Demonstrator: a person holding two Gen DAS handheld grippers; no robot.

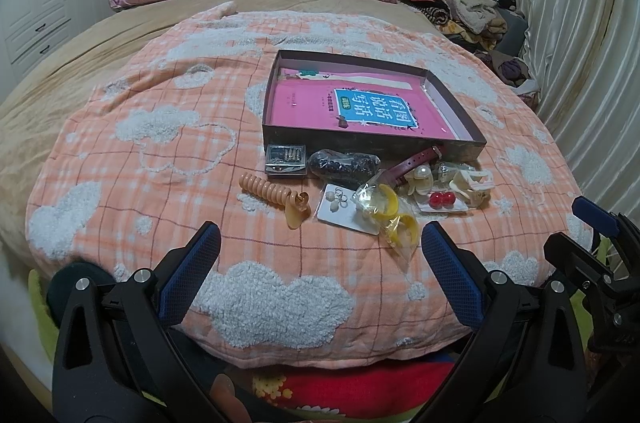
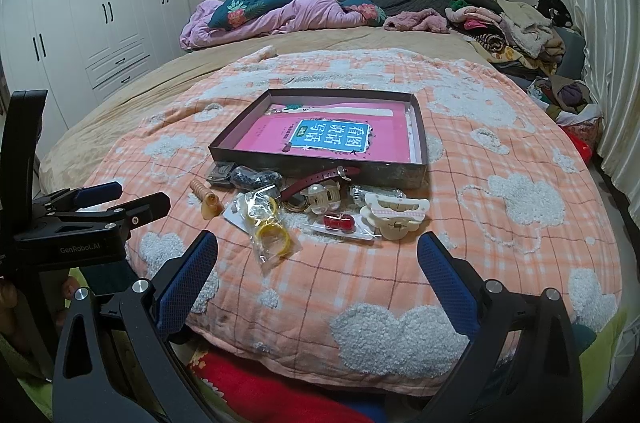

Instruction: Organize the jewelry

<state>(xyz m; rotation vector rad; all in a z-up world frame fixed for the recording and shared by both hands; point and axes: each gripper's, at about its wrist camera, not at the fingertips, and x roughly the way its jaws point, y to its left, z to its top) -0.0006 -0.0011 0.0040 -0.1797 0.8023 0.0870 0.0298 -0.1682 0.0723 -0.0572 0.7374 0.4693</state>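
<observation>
Well short of the jewelry (image 1: pixel 372 191), left gripper (image 1: pixel 320 251) and right gripper (image 2: pixel 318 257) level, both released, empty.

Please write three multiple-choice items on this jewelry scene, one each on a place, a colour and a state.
1. Where does the jewelry lie?
A. inside the box
B. on the blanket in front of the box
C. on the pillows

2. What colour are the two round beads on the card?
A. red
B. green
C. black

3. How do both tongs stand?
A. shut on a clip
B. shut on nothing
C. open, holding nothing

Answers:
1 B: the pile sits on the blanket against the near wall of the box, which holds only a pink book.
2 A: the beads are red.
3 C: the left tongs and right tongs gape over bare blanket.
</observation>
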